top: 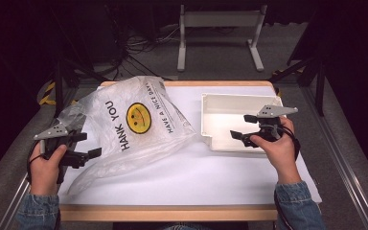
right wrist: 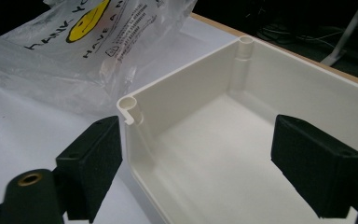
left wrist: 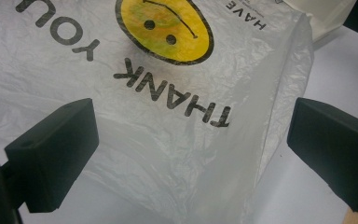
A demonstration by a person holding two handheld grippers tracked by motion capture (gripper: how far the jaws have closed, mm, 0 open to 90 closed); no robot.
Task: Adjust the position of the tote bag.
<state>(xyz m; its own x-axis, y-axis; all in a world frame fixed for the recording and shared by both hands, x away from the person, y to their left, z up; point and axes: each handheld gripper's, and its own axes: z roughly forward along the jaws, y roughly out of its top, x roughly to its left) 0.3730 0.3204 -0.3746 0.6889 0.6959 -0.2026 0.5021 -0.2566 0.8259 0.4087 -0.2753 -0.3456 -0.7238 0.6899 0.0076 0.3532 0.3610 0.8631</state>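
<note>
Denim-sleeved hands hold two tools over the white counter, the left tool gaping wide and empty at the edge of the smiley-face plastic bag, the right tool equally open and empty over the white tray just right of that bag.
</note>
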